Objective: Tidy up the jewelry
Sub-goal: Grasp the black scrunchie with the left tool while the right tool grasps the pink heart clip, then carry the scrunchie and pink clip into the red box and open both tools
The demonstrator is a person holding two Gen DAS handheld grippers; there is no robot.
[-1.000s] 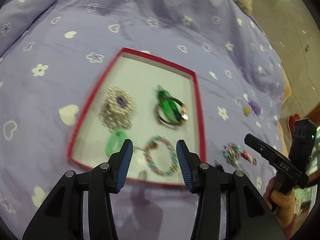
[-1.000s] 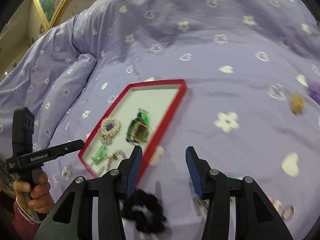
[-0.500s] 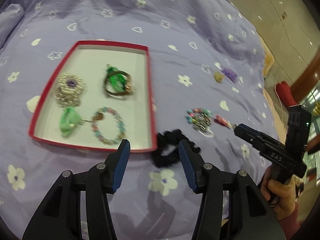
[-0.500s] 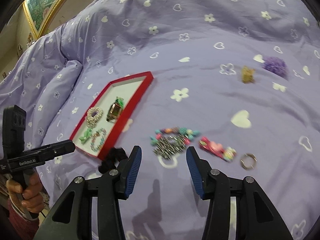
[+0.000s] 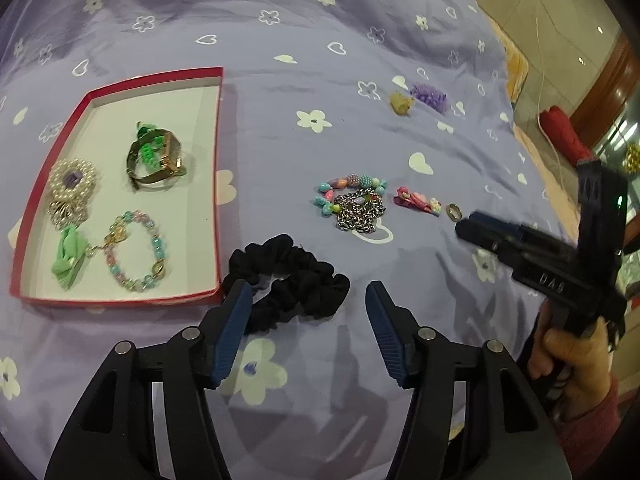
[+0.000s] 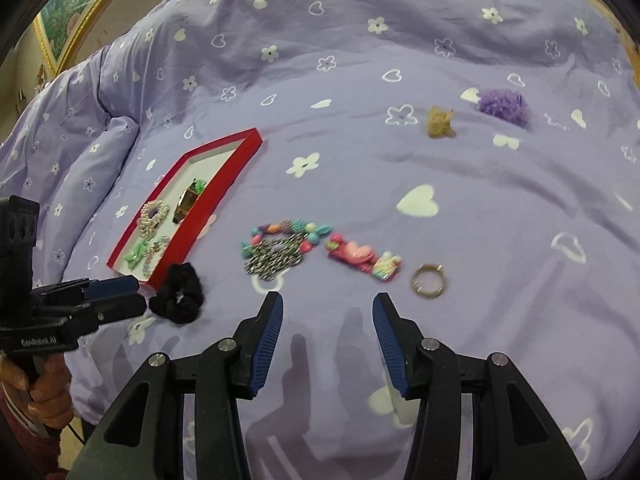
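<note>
Black scrunchie [image 5: 288, 280] beside red tray [image 5: 218, 184]; left gripper [image 5: 308, 304] opening.

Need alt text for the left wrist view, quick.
Left gripper, jaws opening and empty, hovers over a black scrunchie on a purple bedspread. Left, a red tray holds four jewelry pieces; more lie loose to the right.
</note>
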